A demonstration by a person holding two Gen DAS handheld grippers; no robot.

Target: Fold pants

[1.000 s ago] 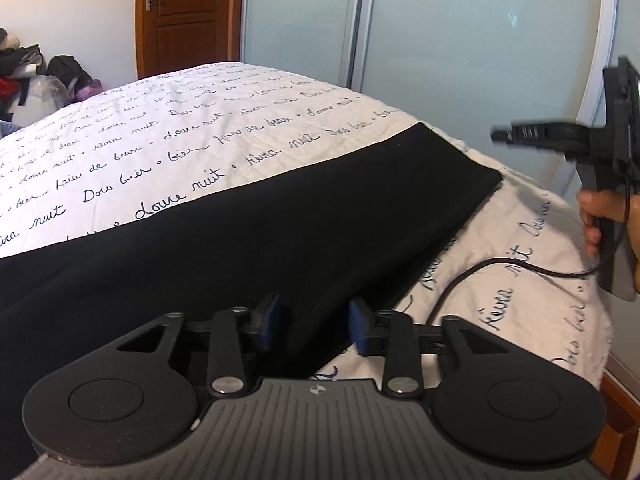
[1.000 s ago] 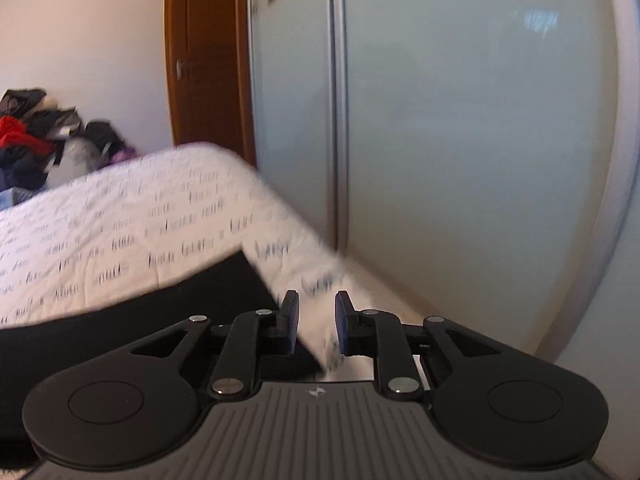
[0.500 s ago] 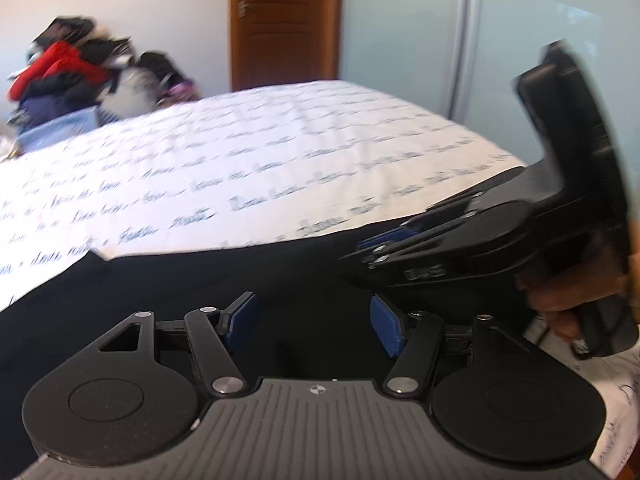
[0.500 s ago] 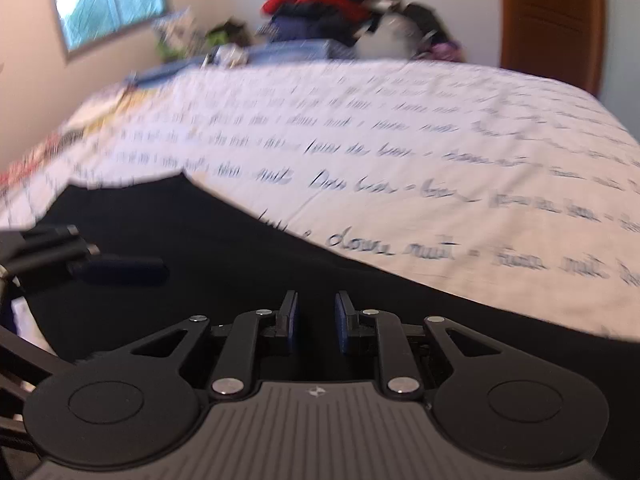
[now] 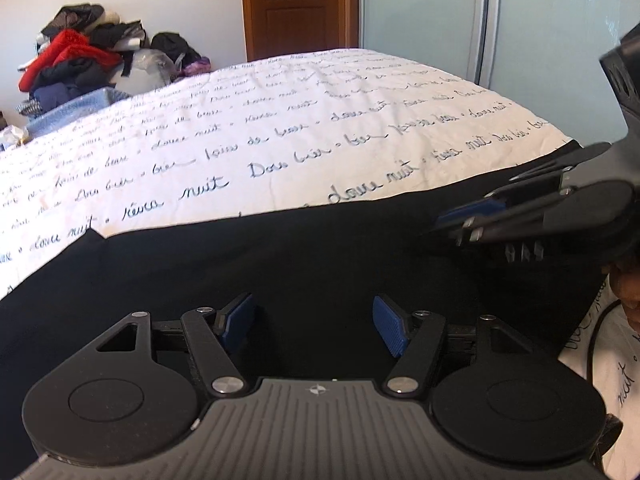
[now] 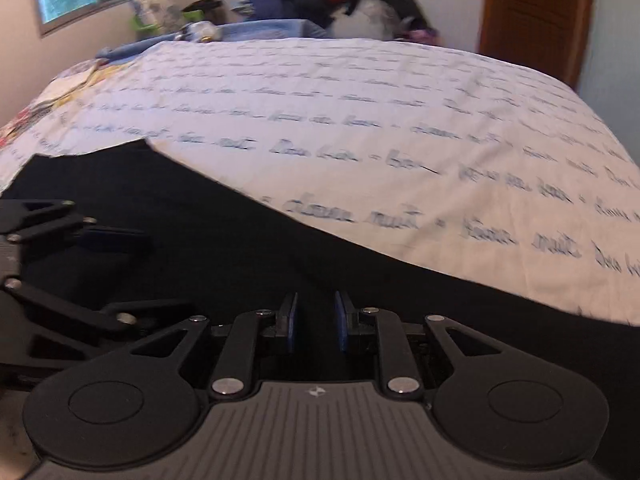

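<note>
Black pants (image 5: pixel 280 264) lie flat along the near side of the bed, also in the right wrist view (image 6: pixel 208 248). My left gripper (image 5: pixel 314 326) is open and empty, its blue pads wide apart just above the black cloth. My right gripper (image 6: pixel 314 324) hovers over the pants with a narrow gap between its pads and nothing between them. The right gripper also shows at the right of the left wrist view (image 5: pixel 472 220), and the left gripper at the left of the right wrist view (image 6: pixel 104 240).
The bed has a white cover with handwriting print (image 5: pixel 280 136). A pile of clothes (image 5: pixel 84 60) sits beyond the far edge. A wooden door (image 5: pixel 296 4) and frosted wardrobe panels (image 5: pixel 540 20) stand behind. A black cable (image 5: pixel 592 344) lies at the right bed edge.
Both grippers swung left, away from the wardrobe, and came down over the pants side by side. The left gripper's jaws opened wider. The right gripper's gap stayed narrow.
</note>
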